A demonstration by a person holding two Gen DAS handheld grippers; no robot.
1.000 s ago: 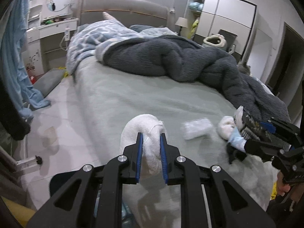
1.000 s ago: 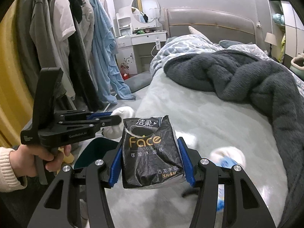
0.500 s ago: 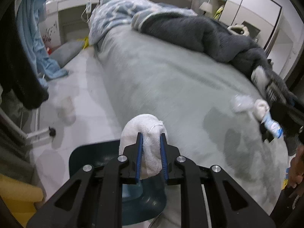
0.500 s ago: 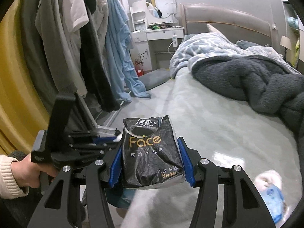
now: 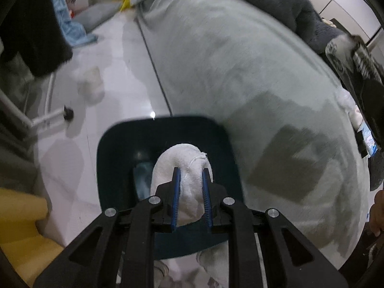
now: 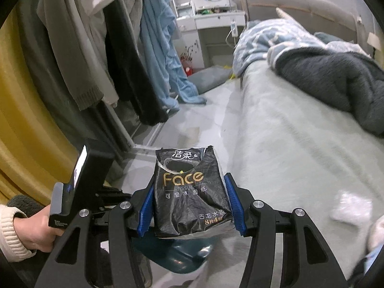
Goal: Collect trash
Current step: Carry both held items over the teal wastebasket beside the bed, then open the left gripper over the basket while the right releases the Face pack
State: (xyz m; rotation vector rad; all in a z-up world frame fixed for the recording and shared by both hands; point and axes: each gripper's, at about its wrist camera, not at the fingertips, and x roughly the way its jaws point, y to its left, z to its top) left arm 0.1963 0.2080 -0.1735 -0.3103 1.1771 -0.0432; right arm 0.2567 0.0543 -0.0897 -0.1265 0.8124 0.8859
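Observation:
My left gripper (image 5: pixel 190 171) is shut on a white crumpled cloth wad (image 5: pixel 184 168) and holds it right above the open dark teal trash bin (image 5: pixel 115 158) on the floor beside the bed. My right gripper (image 6: pixel 189 184) is shut on a black "Face" tissue pack (image 6: pixel 189 187), held above the bed's edge; the teal bin (image 6: pixel 177 254) shows below it. The right gripper with the pack also shows at the right edge of the left wrist view (image 5: pixel 355 64). More white trash (image 6: pixel 350 206) lies on the bed at the right.
The grey-green bed (image 5: pixel 240 67) carries a dark fleece blanket (image 6: pixel 336 76). Clothes hang on a rack (image 6: pixel 100 48) at the left, its metal foot (image 5: pixel 48 117) near the bin. A yellow curtain (image 6: pixel 21 120) is at far left. White pieces lie on the floor (image 5: pixel 92 81).
My left gripper has swung from the bed down over the bin with the cloth wad. My right gripper has moved left toward the bed's edge, still holding the tissue pack.

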